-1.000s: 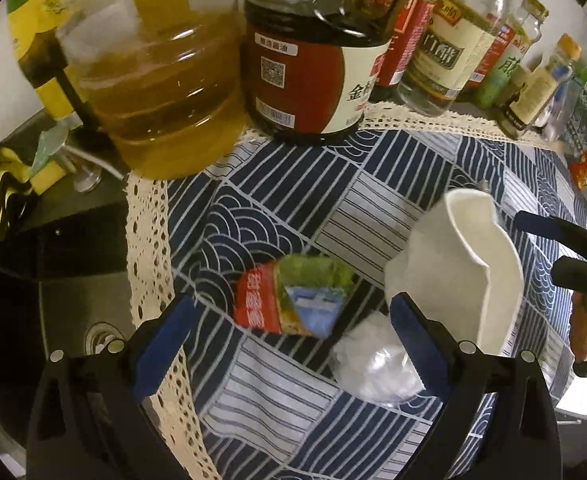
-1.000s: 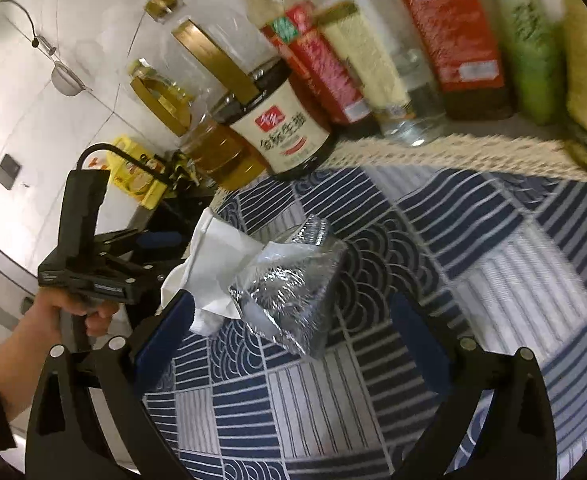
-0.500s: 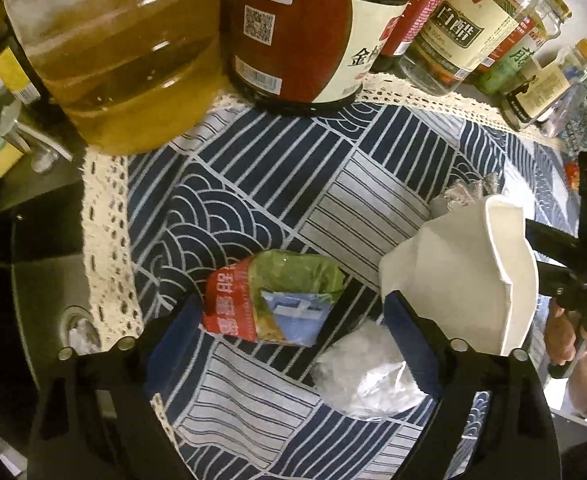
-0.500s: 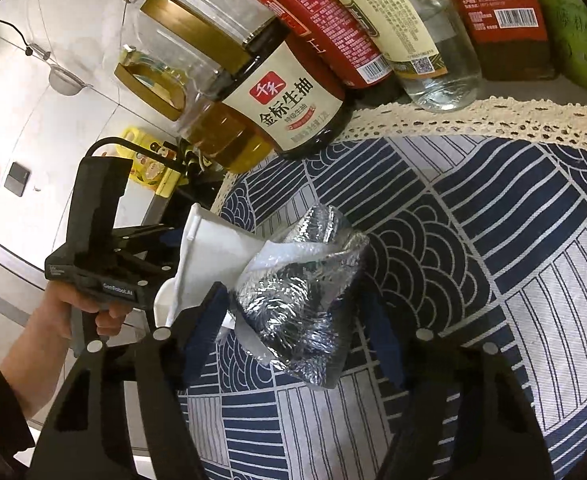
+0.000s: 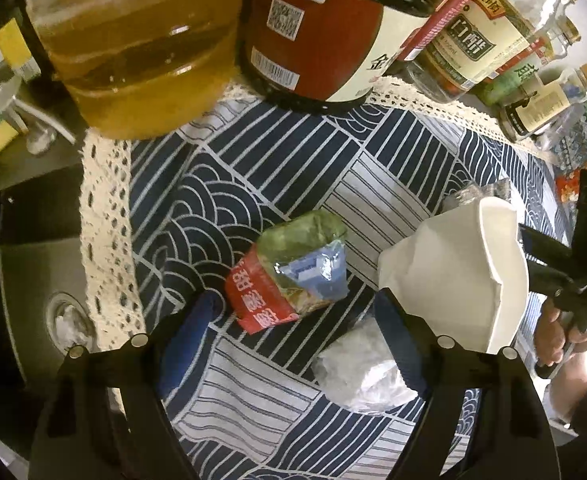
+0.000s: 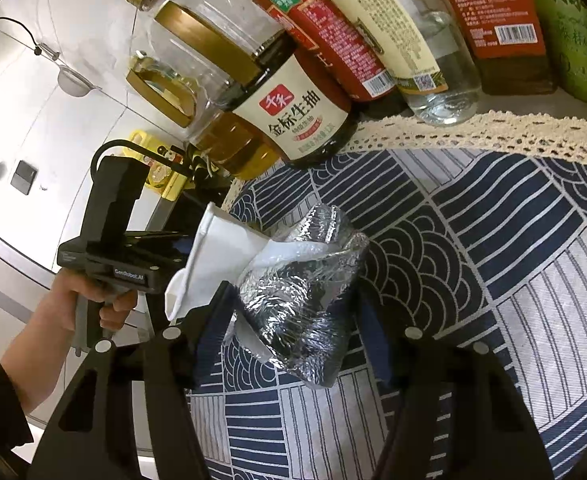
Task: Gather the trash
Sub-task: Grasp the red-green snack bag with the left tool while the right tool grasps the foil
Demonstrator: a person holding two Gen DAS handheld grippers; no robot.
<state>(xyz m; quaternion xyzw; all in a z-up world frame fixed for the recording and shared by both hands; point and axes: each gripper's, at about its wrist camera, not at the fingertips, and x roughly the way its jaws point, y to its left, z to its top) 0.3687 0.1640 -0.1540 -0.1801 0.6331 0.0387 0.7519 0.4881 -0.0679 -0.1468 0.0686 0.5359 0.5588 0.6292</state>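
Left wrist view: the left gripper [image 5: 293, 316] is closing around the snack wrapper [image 5: 293, 276], not yet pinching it. The wrapper lies on the cloth [image 5: 221, 184] between the fingers, its long axis running from 7 to 1 o'clock.

Right wrist view: the right gripper [image 6: 293, 312] is closing on the foil wrapper [image 6: 305, 300], which fills the gap; contact looks made at the left finger, and the left gripper stands at 9 o'clock.

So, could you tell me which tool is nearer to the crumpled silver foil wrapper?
Right. The right tool straddles the foil wrapper, jaws closing; the left tool is beyond the white paper cup, around a red-green packet.
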